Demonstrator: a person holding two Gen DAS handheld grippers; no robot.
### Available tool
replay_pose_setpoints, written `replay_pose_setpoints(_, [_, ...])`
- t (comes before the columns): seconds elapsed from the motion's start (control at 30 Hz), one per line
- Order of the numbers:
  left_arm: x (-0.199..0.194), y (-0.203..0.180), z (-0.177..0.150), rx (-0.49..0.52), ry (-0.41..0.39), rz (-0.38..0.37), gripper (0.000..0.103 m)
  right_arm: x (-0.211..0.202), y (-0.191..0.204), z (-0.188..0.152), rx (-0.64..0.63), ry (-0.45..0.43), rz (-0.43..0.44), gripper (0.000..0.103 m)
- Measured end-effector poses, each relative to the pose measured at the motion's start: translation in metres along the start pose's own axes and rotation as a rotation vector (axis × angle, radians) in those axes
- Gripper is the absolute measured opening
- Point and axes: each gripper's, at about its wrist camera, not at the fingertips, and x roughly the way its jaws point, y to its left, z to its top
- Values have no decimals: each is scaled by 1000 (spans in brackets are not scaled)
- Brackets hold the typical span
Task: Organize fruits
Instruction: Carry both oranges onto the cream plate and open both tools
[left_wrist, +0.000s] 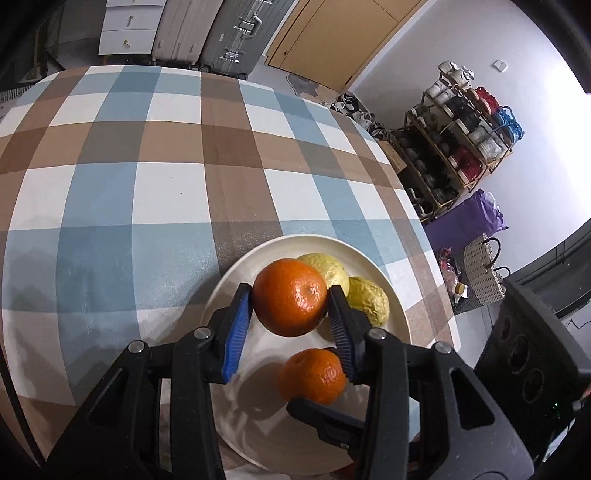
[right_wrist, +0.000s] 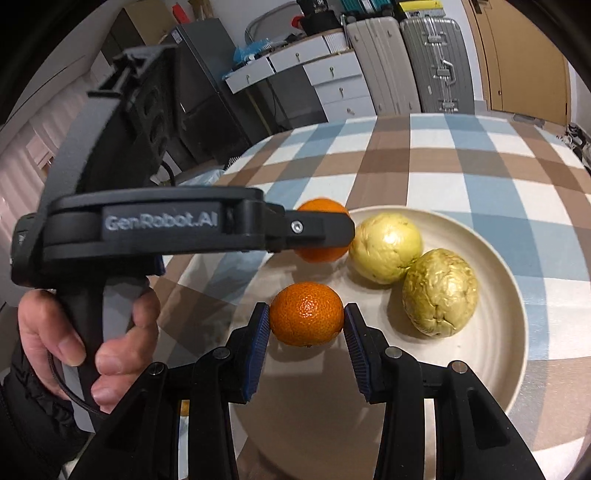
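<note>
A cream plate lies on the checked tablecloth. My left gripper is shut on an orange and holds it over the plate; in the right wrist view this orange shows partly hidden behind the left gripper's finger. My right gripper is shut on a second orange, low over the plate; the same orange shows in the left wrist view. Two yellow-green wrinkled fruits lie side by side in the plate, also in the left wrist view.
The table is covered by a blue, brown and white checked cloth. Its right edge runs near the plate. Beyond it stand a shoe rack, suitcases and drawers. A hand holds the left gripper.
</note>
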Motion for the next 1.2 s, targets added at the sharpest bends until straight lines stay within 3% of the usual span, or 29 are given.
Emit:
replay_pose_setpoints(0.4, [2, 4, -1, -29, 12, -20, 39, 17, -5, 6, 37, 10, -18, 42])
replay_pose_setpoints(0.43, [2, 4, -1, -26, 14, -29, 42, 18, -5, 6, 38, 13, -18, 42])
replay_pose_setpoints(0.5, [0, 2, -2, -20, 20, -37, 59, 18, -6, 6, 48, 8, -11, 44])
replay_pose_setpoints(0.57, [-6, 3, -3, -34, 6, -43, 74, 13, -5, 6, 41, -12, -13, 54])
replay_pose_setpoints(0.6, [-11, 3, -3, -44, -6, -47, 76, 9, -4, 6, 35, -28, -12, 56])
replay_pose_setpoints(0.67, [-18, 3, -4, -50, -11, -42, 81, 1, -4, 7, 35, -39, -20, 73])
replay_pose_setpoints(0.8, [-44, -2, -12, -41, -52, -39, 83, -26, -5, 1, 58, -80, 10, 76])
replay_pose_setpoints(0.97, [-75, -17, -29, 5, -88, -11, 88, -62, -2, -12, 53, -148, -13, 89])
replay_pose_setpoints(1.2, [-120, -51, -70, 114, -192, 121, 88, -99, 2, -32, 56, -193, -59, 90])
